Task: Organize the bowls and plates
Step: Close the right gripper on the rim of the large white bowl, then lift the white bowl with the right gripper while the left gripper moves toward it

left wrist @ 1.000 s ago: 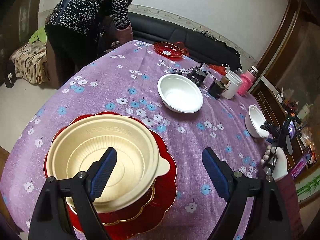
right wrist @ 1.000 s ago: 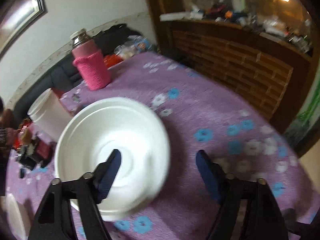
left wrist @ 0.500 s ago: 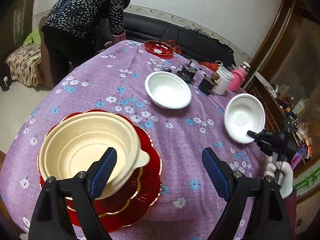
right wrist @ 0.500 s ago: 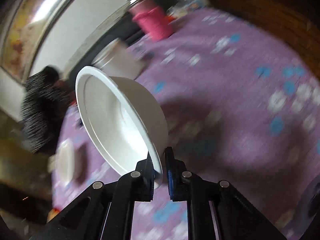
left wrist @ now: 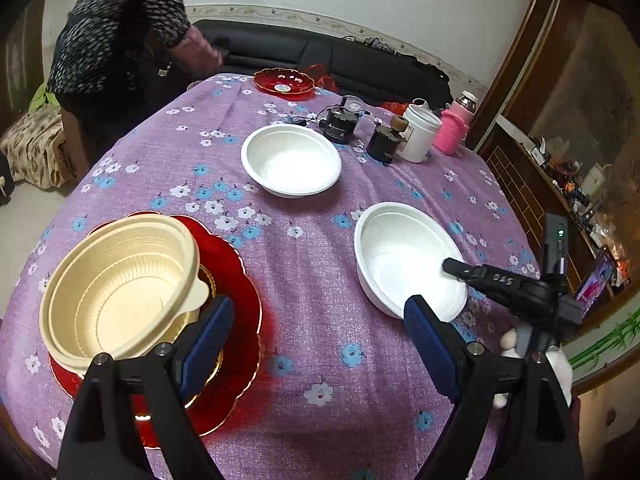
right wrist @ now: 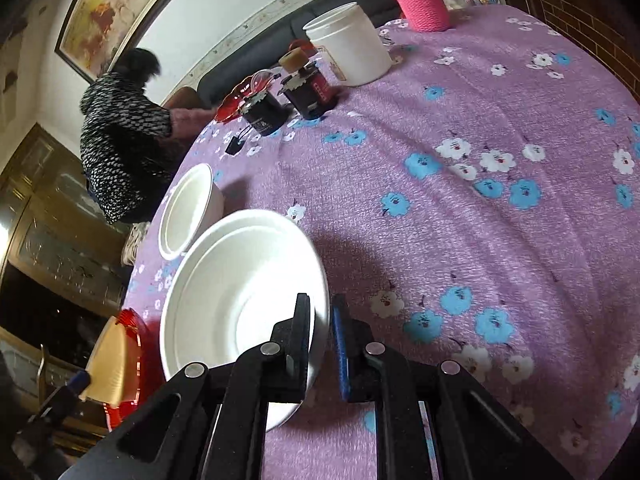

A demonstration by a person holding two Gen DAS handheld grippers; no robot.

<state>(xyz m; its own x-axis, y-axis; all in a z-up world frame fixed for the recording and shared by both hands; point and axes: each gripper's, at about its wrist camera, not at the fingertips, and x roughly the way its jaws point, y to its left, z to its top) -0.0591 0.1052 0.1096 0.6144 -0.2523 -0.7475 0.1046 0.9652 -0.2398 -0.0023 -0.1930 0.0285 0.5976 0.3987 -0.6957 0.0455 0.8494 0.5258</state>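
Right tongs (right wrist: pixel 320 332) pinch the rim of a white bowl (right wrist: pixel 240 288) at lower left. Left tongs (left wrist: pixel 316 332) are wide open and hold nothing. Done: tan bowl (left wrist: pixel 120 288) sits on red plates (left wrist: pixel 236 280). Left: two white bowls, far red dish (left wrist: pixel 283 82).

— Can any text be read?
— Only one marking: white characters, something like "045", are printed on the black arm of the right gripper (left wrist: pixel 454 267). Labels are seen on the dark jars (left wrist: pixel 339 125), but they cannot be read
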